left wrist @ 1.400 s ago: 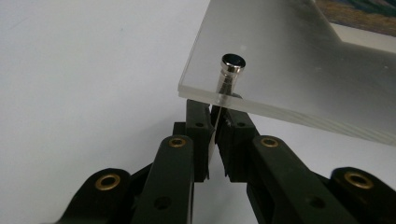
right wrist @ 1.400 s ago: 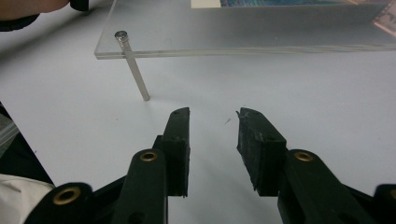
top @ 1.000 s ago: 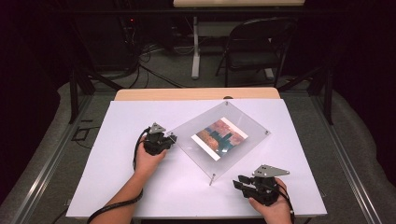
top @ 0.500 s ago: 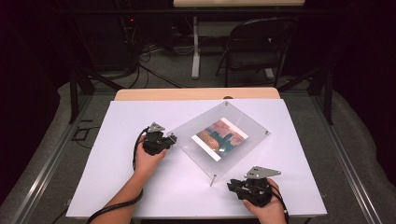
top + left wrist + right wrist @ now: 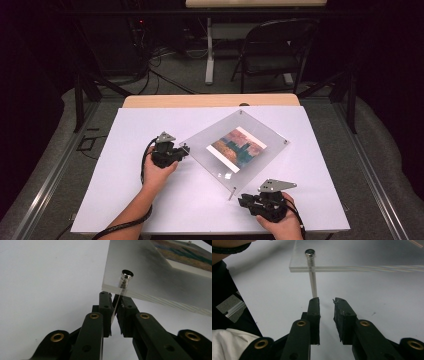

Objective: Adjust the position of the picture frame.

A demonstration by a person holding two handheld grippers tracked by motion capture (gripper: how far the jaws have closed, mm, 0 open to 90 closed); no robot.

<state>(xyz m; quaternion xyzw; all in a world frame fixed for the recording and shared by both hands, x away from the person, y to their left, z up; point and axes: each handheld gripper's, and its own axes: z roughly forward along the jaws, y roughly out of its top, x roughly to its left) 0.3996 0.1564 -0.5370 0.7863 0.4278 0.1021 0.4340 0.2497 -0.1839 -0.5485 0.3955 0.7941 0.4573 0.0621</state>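
A clear acrylic picture frame (image 5: pixel 260 131) holding a colourful print (image 5: pixel 236 148) stands tilted on thin metal legs on the white table (image 5: pixel 150 210). My left gripper (image 5: pixel 184 149) is at its left corner. In the left gripper view the left gripper (image 5: pixel 115 298) is shut on the leg (image 5: pixel 124 281) under that corner of the frame (image 5: pixel 155 277). My right gripper (image 5: pixel 241 200) sits by the front corner leg (image 5: pixel 231 192). Its jaws (image 5: pixel 326 302) have just been closing and stand slightly apart with nothing between them. The leg (image 5: pixel 313 285) rises just beyond the left fingertip (image 5: pixel 314 305).
A wooden strip (image 5: pixel 210 101) runs along the table's far edge. Behind it stand a black folding chair (image 5: pixel 280 50) and cables on the floor (image 5: pixel 165 75). Bare white table lies to both sides of the frame.
The right gripper has edged left toward the frame's front corner leg. The left gripper and the frame have stayed put.
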